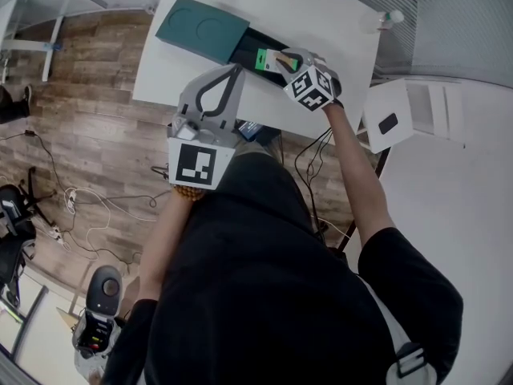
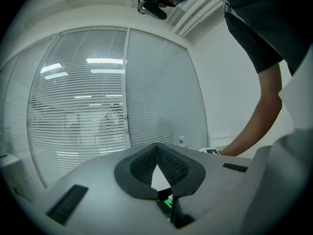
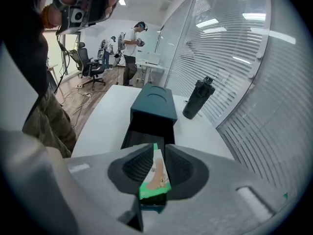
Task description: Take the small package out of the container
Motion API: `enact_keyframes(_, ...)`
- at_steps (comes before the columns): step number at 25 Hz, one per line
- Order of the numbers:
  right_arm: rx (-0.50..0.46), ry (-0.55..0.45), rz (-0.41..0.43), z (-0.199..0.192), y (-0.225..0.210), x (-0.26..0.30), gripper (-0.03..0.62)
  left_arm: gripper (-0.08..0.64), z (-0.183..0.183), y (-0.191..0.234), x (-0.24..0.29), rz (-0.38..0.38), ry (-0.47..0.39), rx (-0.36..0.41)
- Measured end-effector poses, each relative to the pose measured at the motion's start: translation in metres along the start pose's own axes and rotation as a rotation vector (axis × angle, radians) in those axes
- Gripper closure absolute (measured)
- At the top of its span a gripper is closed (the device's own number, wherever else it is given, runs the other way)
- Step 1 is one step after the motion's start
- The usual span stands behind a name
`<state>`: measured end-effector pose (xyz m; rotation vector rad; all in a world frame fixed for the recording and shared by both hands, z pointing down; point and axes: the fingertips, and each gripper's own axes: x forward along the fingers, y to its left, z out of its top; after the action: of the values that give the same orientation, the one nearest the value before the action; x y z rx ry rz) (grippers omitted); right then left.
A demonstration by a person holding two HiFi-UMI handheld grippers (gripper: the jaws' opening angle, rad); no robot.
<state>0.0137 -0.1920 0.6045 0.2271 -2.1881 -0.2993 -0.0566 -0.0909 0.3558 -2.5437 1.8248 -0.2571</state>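
Right gripper (image 3: 157, 150): my jaws slightly spread, packet (image 3: 156, 176) leaning between them, by the container (image 3: 146, 126). Left gripper (image 2: 157, 148): jaws pressed together, empty.

Green-white package (image 3: 155, 176), upright, at open teal container (image 3: 152, 102)

Dark flask (image 3: 198, 98) and small clear bottle (image 1: 391, 17) stood well apart on white worktop (image 1: 337, 22); cables (image 1: 76, 197) lay across wooden floor (image 1: 96, 127).

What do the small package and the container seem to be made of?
Small package: likely printed card or film; flat green-and-white face with a picture.
Container: likely matte plastic or coated board; even dark teal, recessed shapes pressed into its top.
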Motion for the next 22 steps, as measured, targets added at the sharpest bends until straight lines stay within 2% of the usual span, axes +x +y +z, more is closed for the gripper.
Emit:
enact_keyframes(6,-0.058,0.065,0.071,-0.016,0.006,0.014,0.464,0.558,-0.001,0.004,0.002,0.011,0.002,0.004)
enact_keyframes(13,-0.112,0.093,0.121,-0.025,0.013,0.026,0.457,0.558,-0.005,0.013,0.001,0.034,0.009,-0.009)
enact_keyframes(22,-0.162,0.149,0.219,-0.042,0.025,0.045,0.402,0.558,-0.006,0.024,0.001,0.058,0.007,-0.006)
